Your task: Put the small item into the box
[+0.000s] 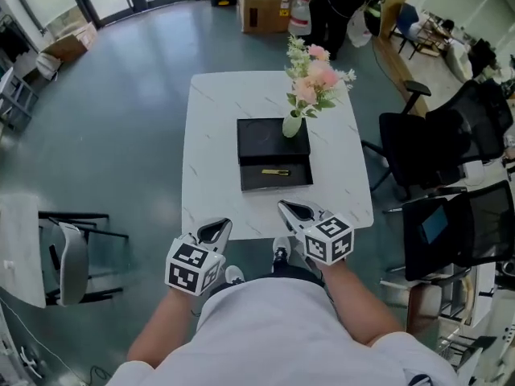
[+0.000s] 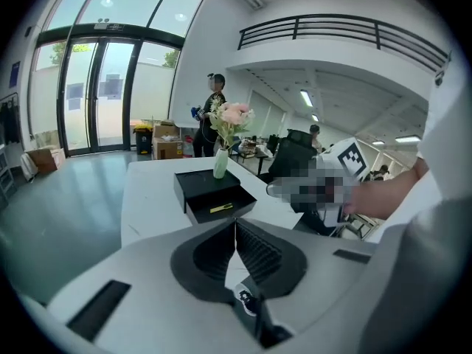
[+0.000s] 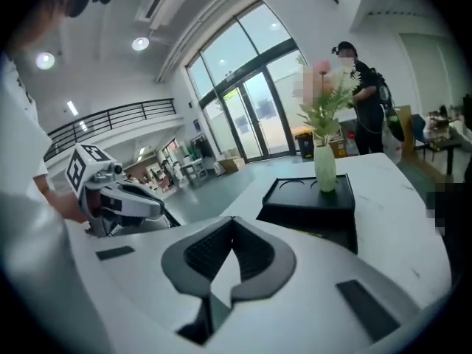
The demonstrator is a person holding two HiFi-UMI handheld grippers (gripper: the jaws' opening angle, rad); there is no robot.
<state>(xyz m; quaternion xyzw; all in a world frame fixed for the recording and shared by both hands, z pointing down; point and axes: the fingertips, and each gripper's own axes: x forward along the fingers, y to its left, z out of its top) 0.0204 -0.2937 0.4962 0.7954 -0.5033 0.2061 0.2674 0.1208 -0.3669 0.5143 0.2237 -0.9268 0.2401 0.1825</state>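
On grey floor, mid-room: white marbled counter (image 1: 217,127), square-topped. To its right, black office chairs (image 1: 426,147), close-set. At mid-counter: black box (image 1: 261,139), with raised flat section on far side and open lower compartment on near side. On raised section, toward its right edge: pale green vase (image 1: 292,125), upright, with pink and white flowers (image 1: 315,77). At near edge of counter, well apart from box: left gripper (image 1: 220,227), jaws pressed together, ribbed pads meeting, empty, pointed toward box. Beside it, at same edge: right gripper (image 1: 288,209), jaws likewise closed tight, empty, also pointed toward box. Marker cube behind each gripper's jaws. In open lower compartment of box: small item (image 1: 275,172), slim, gold-coloured, lying flat across compartment floor, touched by neither gripper.
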